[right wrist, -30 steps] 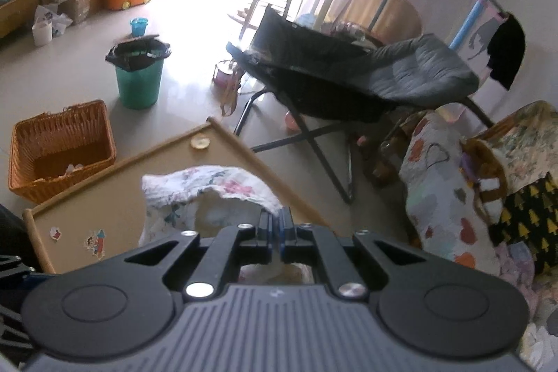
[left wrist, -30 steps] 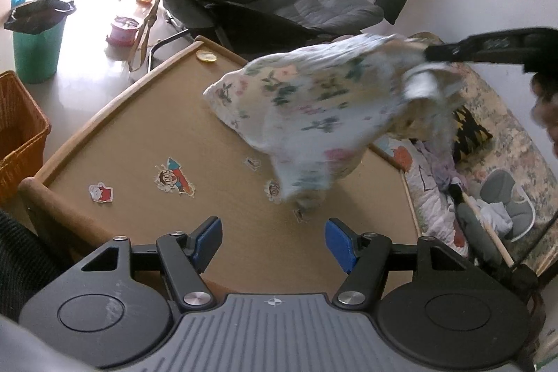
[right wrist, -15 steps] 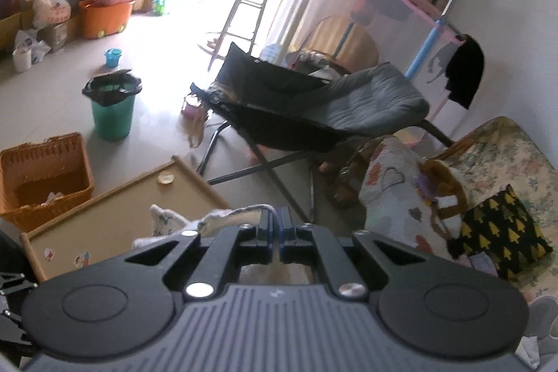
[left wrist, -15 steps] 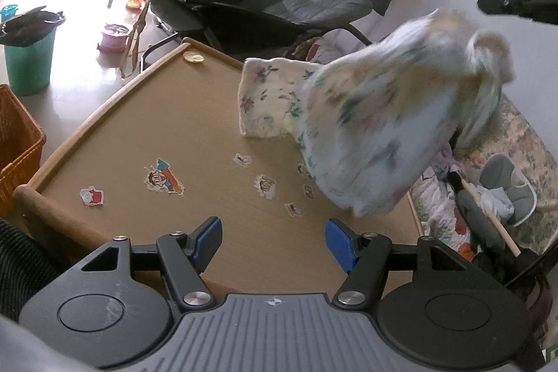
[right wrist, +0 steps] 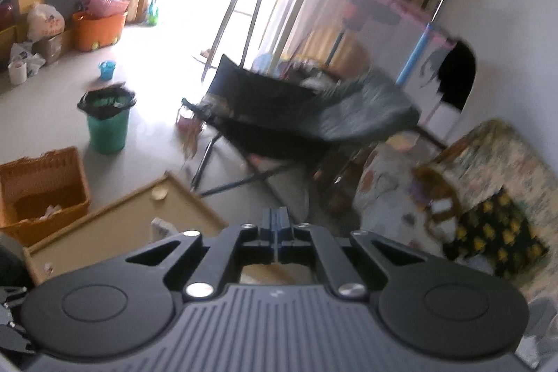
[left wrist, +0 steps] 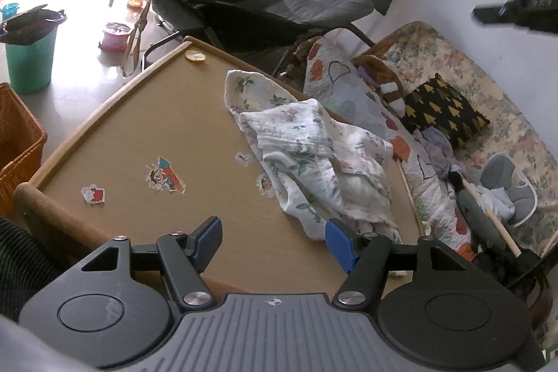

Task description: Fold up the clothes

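Observation:
A white floral garment [left wrist: 307, 159] lies crumpled on the right half of the wooden table [left wrist: 139, 128], one end reaching toward the far edge. My left gripper [left wrist: 273, 241] hovers over the near edge, open, its blue pads [left wrist: 209, 236] empty; the cloth's near corner lies just ahead of the right pad. My right gripper [right wrist: 277, 225] is shut with nothing between its jaws. It is high above the table, seen as a black bar [left wrist: 516, 11] at the upper right of the left wrist view. Only a scrap of the garment [right wrist: 160, 227] shows in the right wrist view.
Stickers [left wrist: 164, 178] and a yellow disc [left wrist: 195, 56] sit on the table. An orange wicker basket [left wrist: 17, 142] and green bin [left wrist: 29, 58] stand at left. A black folding chair [left wrist: 279, 13] is behind, a cluttered sofa [left wrist: 443, 114] at right.
The garment hung from the right gripper and swung through the air; now it lies loose on the table. The right gripper has risen up and away. The left gripper has kept still.

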